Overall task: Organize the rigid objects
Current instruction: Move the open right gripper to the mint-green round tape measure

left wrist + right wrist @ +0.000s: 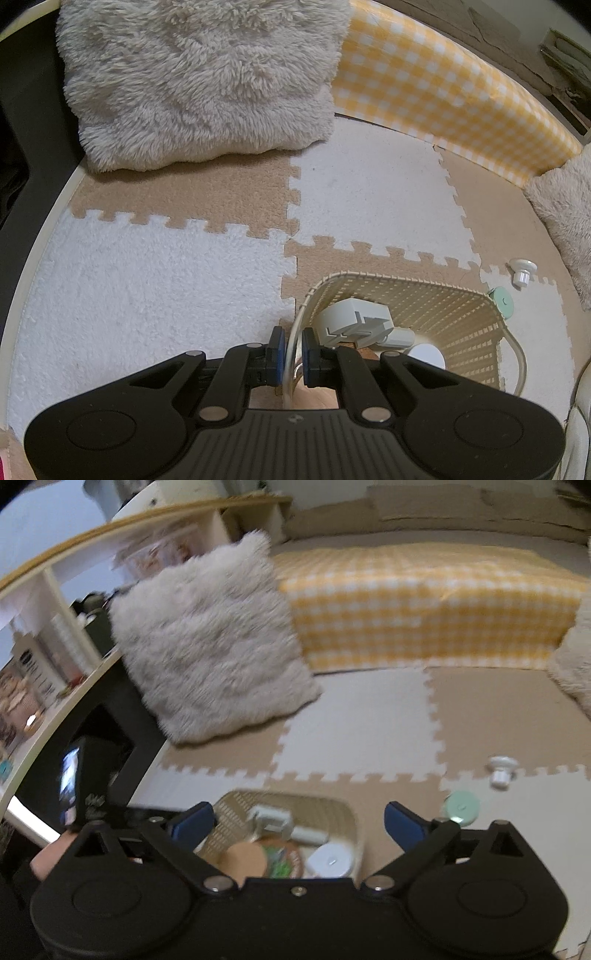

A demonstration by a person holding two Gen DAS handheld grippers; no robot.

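Note:
A cream woven basket (461, 314) stands on the foam mat; it also shows in the right wrist view (343, 812). My left gripper (292, 347) is shut on the basket's clear handle (290, 354). Inside lie a grey plastic block (354, 321), a white round disc (426, 355) and, in the right wrist view, a cork coaster (245, 860). My right gripper (299, 821) is open and empty above the basket. A mint green disc (461, 806) and a white knob (500, 770) lie on the mat to the right of the basket.
A fluffy grey cushion (199, 81) leans at the back left. A yellow checked mattress (424, 605) runs along the back. A second fluffy cushion (561, 206) sits at the right. A white shelf (48, 635) with items stands at the left.

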